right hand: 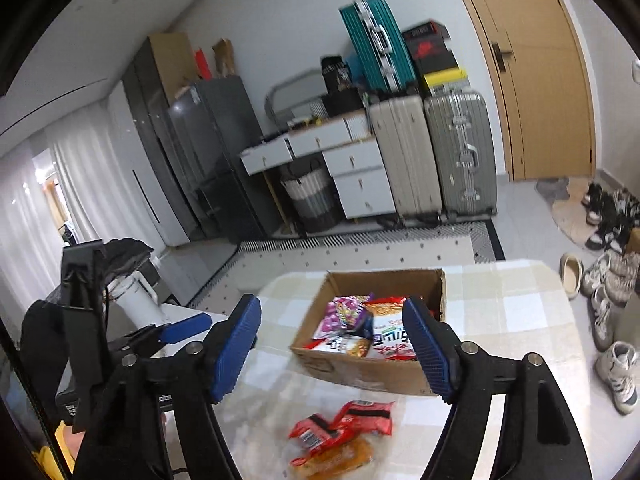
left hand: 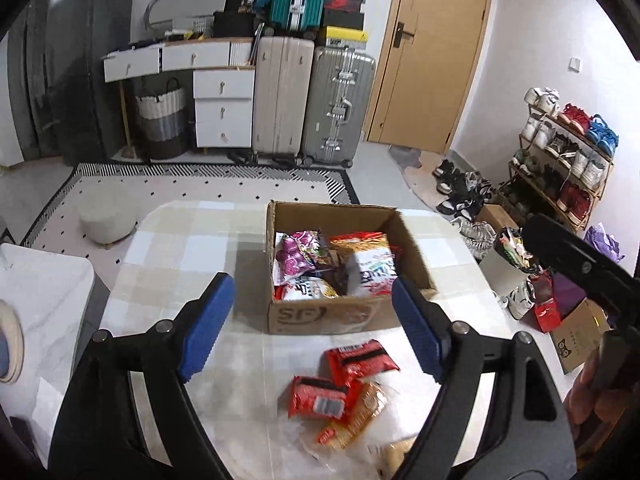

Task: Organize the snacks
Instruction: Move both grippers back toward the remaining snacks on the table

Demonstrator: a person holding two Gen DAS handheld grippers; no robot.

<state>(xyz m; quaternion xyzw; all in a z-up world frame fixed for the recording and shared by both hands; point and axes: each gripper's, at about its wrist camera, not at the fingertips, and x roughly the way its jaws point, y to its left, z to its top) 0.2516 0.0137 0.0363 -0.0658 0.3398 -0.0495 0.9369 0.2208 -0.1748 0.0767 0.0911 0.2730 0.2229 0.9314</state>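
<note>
An open cardboard box [left hand: 320,316] [right hand: 360,372] stands on the checked table [left hand: 180,248] [right hand: 500,312] and holds several snack bags, purple, red and white. Closer to me lie loose red snack packets [left hand: 352,364] [right hand: 344,428] and an orange-wrapped bread pack [left hand: 356,420] [right hand: 340,458]. My left gripper [left hand: 312,320] hangs above the table before the box, blue pads wide apart, nothing between them. My right gripper [right hand: 332,352] is likewise open and empty, above the loose packets. The right gripper's body shows at the right edge of the left wrist view, and the left gripper at the left of the right wrist view.
A white side table [left hand: 44,288] stands left of the checked table. Beyond lie a patterned rug [left hand: 200,188], a stool [left hand: 106,220], suitcases [left hand: 312,108], white drawers [left hand: 224,108] and a wooden door [left hand: 436,52]. Shoes and a shoe rack [left hand: 560,160] crowd the floor at right.
</note>
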